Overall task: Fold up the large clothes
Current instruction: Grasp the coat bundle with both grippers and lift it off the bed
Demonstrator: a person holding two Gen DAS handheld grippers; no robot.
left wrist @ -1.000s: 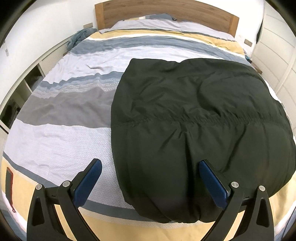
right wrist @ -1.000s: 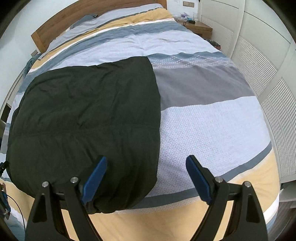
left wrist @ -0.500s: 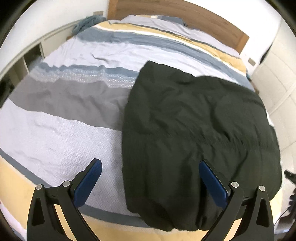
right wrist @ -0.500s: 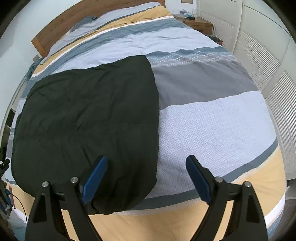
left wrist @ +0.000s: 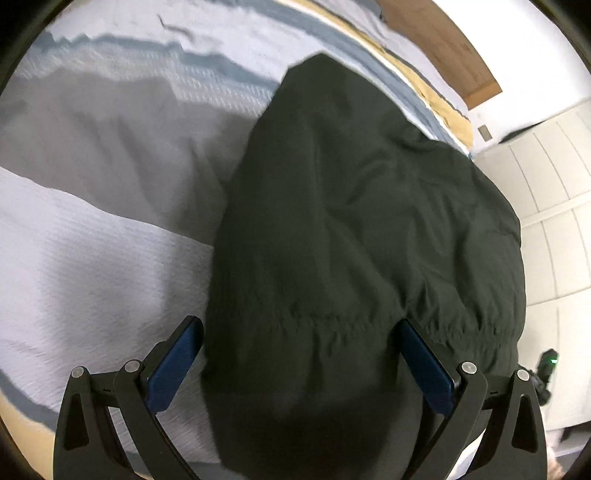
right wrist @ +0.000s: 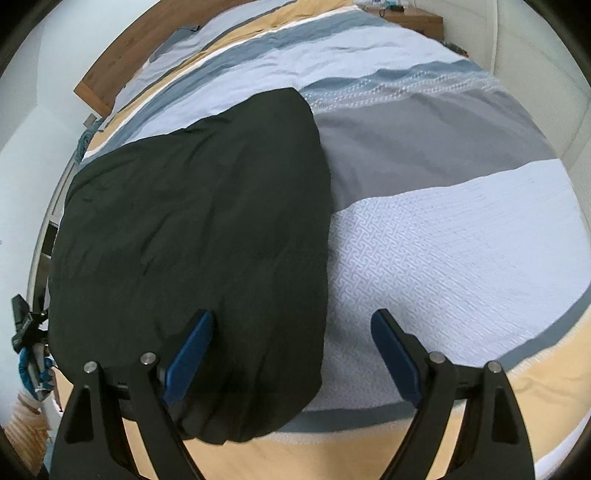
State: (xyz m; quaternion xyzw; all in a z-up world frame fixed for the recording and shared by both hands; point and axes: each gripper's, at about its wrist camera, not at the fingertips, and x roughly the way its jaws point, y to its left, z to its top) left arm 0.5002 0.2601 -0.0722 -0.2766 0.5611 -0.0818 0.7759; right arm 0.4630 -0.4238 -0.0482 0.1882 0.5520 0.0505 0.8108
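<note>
A large dark green padded garment (left wrist: 362,236) lies folded flat on the striped bed cover (left wrist: 88,229). It also shows in the right wrist view (right wrist: 199,236) on the left half of the bed (right wrist: 454,251). My left gripper (left wrist: 301,341) is open, low over the garment's near left edge, which lies between its blue pads (left wrist: 175,363). My right gripper (right wrist: 291,338) is open over the garment's near right edge, holding nothing.
A wooden headboard (right wrist: 122,62) stands at the far end, with white wardrobe doors (left wrist: 546,206) beside the bed. A nightstand (right wrist: 413,16) sits at the far right. The other hand-held gripper (right wrist: 27,339) shows at the left edge of the right wrist view.
My left gripper has swung right and moved down closer to the garment's near edge. My right gripper has moved a little closer to the garment and tilted. Both stay open.
</note>
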